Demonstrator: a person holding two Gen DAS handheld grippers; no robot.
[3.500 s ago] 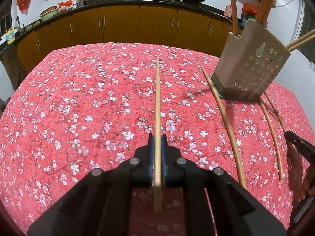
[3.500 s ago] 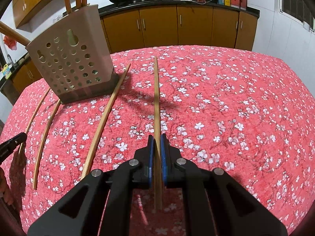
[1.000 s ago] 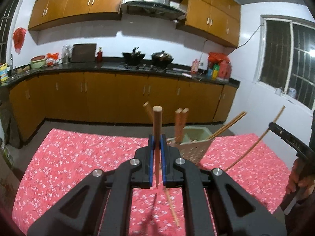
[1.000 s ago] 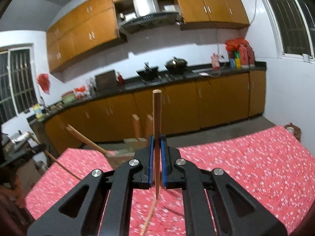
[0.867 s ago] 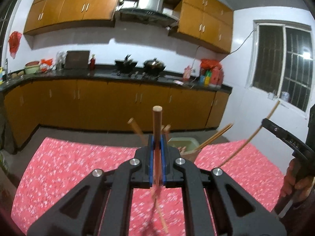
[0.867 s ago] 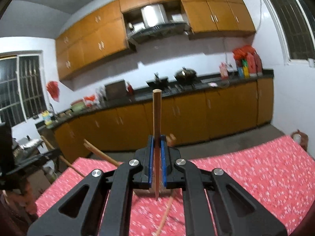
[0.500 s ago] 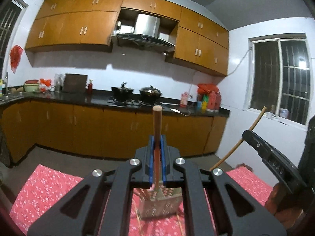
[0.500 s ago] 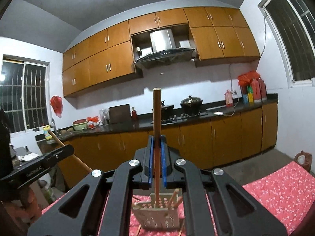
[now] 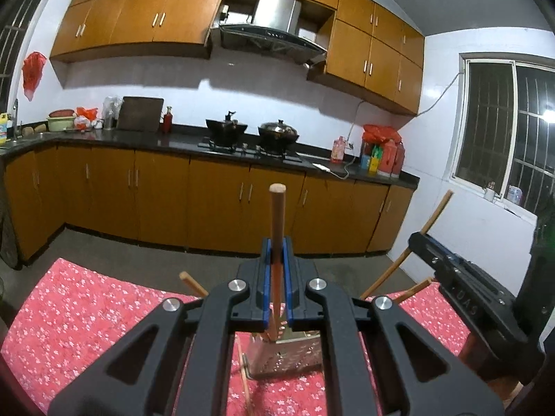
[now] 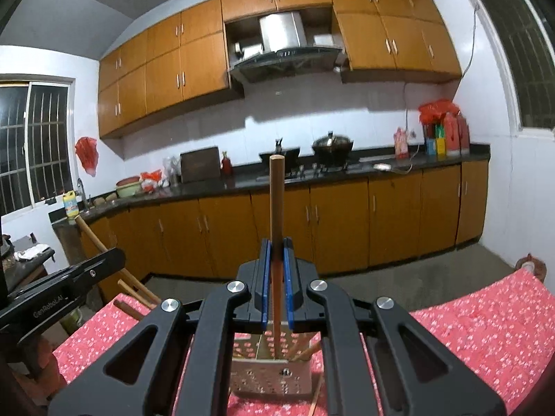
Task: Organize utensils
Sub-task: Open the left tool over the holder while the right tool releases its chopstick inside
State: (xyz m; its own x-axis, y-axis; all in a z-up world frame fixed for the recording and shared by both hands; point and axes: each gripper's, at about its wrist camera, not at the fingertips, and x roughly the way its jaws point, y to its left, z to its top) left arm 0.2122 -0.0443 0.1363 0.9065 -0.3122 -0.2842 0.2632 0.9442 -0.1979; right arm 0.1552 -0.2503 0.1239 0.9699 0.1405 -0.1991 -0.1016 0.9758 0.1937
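My left gripper point(image 9: 276, 242) is shut on a wooden chopstick point(image 9: 277, 215) held upright, its lower tip inside the beige perforated utensil holder point(image 9: 288, 357) on the red floral table. My right gripper point(image 10: 276, 242) is shut on another upright chopstick point(image 10: 276, 201), its lower end in the same holder point(image 10: 270, 374). Several chopsticks lean in the holder point(image 9: 385, 274). Each gripper shows at the edge of the other's view: the right one point(image 9: 464, 298), the left one point(image 10: 62, 294).
The red floral tablecloth point(image 9: 86, 301) covers the table below. Loose chopsticks lie beside the holder point(image 9: 242, 371), point(image 10: 315, 395). Orange kitchen cabinets and a black counter with pots point(image 9: 277, 131) stand behind. A window point(image 9: 503, 131) is on the right wall.
Both grippers lifted their chopsticks off the table, turned them upright and came over the holder. Over the last half second the lower tips have gone down into it.
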